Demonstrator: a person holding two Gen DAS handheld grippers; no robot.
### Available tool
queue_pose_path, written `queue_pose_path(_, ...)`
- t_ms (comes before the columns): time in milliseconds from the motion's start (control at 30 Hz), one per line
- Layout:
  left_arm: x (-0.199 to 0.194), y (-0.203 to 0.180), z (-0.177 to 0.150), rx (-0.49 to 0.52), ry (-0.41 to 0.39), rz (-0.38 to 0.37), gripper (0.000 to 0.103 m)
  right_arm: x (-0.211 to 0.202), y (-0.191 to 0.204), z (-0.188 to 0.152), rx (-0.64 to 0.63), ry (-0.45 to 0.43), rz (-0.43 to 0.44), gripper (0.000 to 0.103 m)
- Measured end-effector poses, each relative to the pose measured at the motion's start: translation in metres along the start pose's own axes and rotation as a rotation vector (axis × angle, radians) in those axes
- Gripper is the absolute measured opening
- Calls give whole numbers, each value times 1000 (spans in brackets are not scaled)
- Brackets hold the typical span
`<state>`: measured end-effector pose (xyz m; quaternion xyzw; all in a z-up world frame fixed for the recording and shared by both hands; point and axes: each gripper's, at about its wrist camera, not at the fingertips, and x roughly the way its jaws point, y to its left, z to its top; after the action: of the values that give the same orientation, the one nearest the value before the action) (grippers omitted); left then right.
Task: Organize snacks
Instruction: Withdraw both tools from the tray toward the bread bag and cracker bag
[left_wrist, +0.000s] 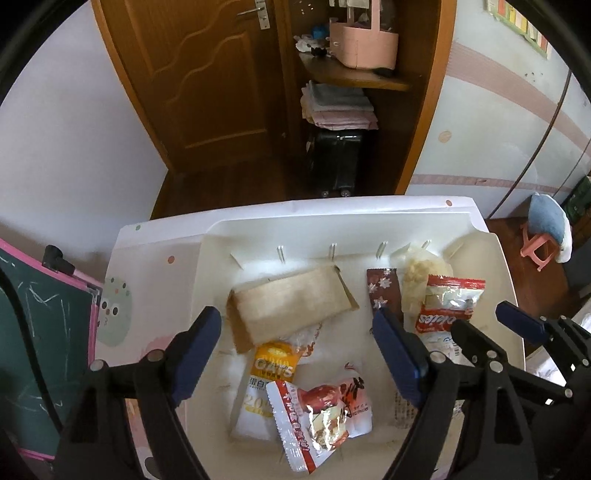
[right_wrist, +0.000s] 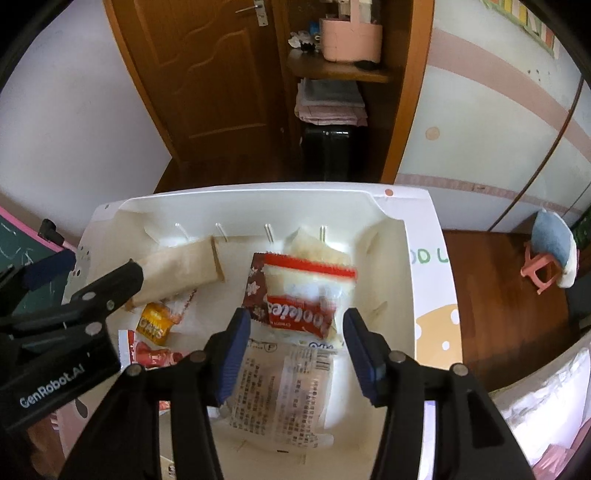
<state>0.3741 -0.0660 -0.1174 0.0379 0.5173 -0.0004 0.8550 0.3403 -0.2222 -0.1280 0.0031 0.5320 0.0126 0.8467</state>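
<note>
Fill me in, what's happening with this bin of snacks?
A person holds two grippers over a white bin of snack packets. The left gripper hangs with jaws open above the red and white packet and the yellow oats packet, gripping nothing. The right gripper hangs over a clear printed packet, just short of the red-banded packet; its jaws are apart and hold nothing. A brown paper bag lies at the back.

Snack packets (left_wrist: 317, 413) scattered, white bin (left_wrist: 495, 266), seemingly loose
</note>
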Motion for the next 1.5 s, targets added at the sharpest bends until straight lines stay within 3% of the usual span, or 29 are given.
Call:
queue_pose_path(267, -23, -1, -8, 58, -66, 39, 83, -4, 2, -5, 15, 3, 8, 53)
queue_pose_path(733, -98, 10, -36, 60, -148, -7, 83, -61, 12, -34, 46, -41, 12, 53)
queue_pose_path(1400, -230, 12, -132, 189, -319, -126, 87, -195, 11, -146, 131, -197, -40, 53)
queue_pose_path(1500, -241, 13, -149, 205, -332, -142, 89, -208, 11, -164, 144, -213, -53, 58)
